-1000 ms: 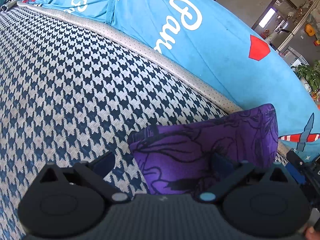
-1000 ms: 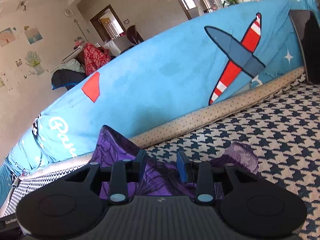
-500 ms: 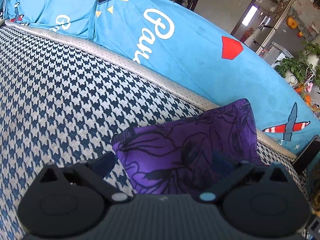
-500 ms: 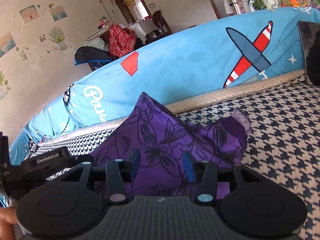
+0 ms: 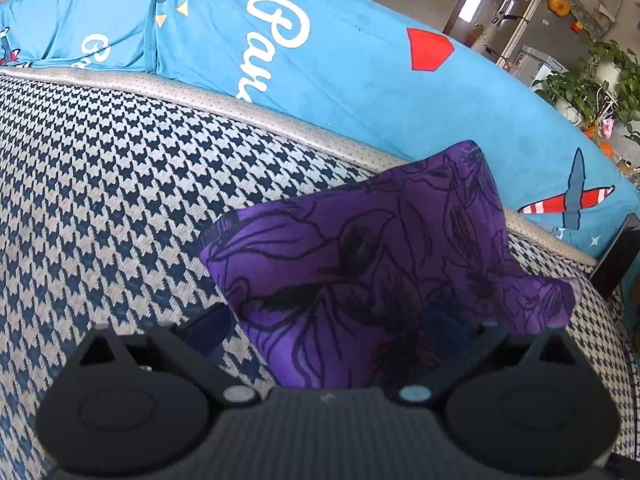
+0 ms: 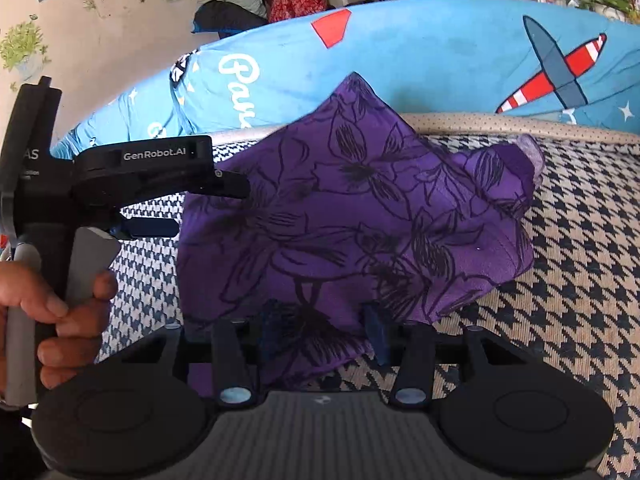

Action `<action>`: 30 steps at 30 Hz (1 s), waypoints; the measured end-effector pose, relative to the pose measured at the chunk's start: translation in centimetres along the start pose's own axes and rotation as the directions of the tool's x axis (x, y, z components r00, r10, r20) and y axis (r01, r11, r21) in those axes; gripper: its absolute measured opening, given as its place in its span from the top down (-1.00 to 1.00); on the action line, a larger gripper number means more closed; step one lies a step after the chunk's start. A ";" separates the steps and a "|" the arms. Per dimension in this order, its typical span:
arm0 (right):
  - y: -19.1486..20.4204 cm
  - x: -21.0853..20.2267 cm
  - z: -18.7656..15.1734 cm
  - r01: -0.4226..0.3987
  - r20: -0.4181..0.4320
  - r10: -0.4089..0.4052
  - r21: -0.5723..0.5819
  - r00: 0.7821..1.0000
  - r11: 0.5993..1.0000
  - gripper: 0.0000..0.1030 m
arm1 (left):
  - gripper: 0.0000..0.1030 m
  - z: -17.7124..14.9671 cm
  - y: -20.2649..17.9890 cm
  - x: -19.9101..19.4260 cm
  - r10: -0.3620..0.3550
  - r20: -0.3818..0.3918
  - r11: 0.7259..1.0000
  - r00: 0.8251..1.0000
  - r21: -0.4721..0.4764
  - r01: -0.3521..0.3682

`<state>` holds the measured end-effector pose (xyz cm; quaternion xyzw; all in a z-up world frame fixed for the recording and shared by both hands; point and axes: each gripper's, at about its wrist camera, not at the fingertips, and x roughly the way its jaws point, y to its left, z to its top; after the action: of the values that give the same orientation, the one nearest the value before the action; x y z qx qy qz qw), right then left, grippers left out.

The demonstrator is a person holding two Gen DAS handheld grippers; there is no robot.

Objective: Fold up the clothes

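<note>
Purple cloth (image 5: pixel 360 264) mid-frame on sofa (image 5: pixel 100 184). Left claw (image 5: pixel 324 320) spread wide; right claw (image 6: pixel 320 320) half-spread, cloth between, unpinched.

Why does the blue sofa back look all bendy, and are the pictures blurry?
Left wrist view: the fisheye lens bows the blue printed sofa back into an arch; the doorway behind glares white. Right wrist view: same bowing; the purple floral cloth looks sharp, though the near edge is slightly soft.
</note>
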<state>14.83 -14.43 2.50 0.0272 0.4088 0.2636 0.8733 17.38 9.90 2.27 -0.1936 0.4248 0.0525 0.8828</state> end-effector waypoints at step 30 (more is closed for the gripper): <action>3.3 0.2 -1.0 -0.085 -0.022 0.083 -0.197 0.996 0.977 -0.05 | -1.00 0.0 -1.2 1.7 0.082 -0.012 0.996 0.997 0.020 -0.082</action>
<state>12.73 -11.62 2.58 -0.0445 0.3849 0.3399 0.8569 18.76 8.63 1.33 -0.1675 0.4386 0.0833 0.8790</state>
